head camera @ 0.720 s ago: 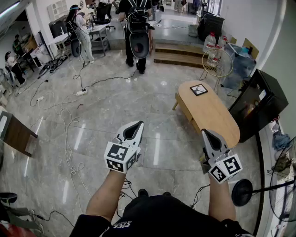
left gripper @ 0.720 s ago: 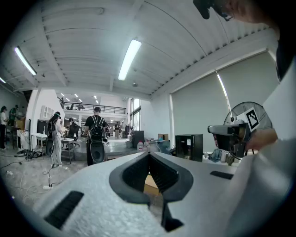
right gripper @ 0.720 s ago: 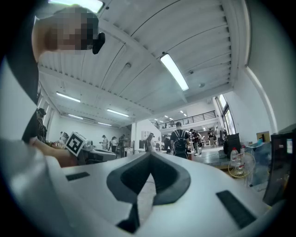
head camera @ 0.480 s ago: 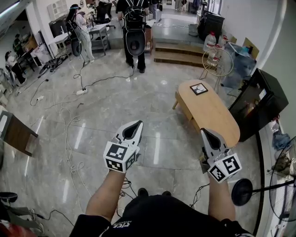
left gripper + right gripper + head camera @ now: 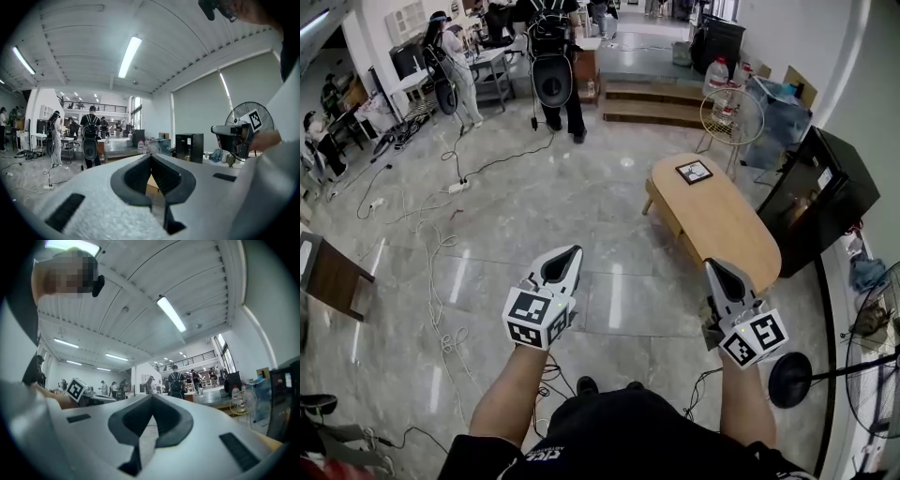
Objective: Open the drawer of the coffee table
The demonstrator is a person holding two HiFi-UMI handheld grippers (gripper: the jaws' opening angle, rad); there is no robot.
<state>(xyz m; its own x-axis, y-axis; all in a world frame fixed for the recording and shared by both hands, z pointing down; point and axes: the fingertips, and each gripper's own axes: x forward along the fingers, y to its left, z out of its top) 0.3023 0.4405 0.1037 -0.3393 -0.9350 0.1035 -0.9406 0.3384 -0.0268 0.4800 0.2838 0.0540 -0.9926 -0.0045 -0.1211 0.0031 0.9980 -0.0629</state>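
Observation:
The oval wooden coffee table (image 5: 717, 220) stands on the tiled floor ahead and to the right, with a small framed marker card (image 5: 695, 172) at its far end. Its long side faces me, but I cannot make out a drawer front. Both grippers are held out in front of the person, well short of the table. My left gripper (image 5: 571, 253) is shut and empty, its jaws meeting in the left gripper view (image 5: 151, 157). My right gripper (image 5: 711, 266) is also shut with nothing in it (image 5: 152, 398), and hovers near the table's near end.
A black cabinet (image 5: 821, 200) stands right of the table, and a floor fan (image 5: 879, 361) at the lower right. Behind the table are a round wire stand with water bottles (image 5: 730, 114) and wooden steps (image 5: 656, 101). Cables (image 5: 431, 272) trail across the floor; people (image 5: 550, 61) stand farther back.
The head view has shifted slightly, so the table sits a bit higher and to the left. The left gripper drifted a little left. Both grippers stay shut and empty.

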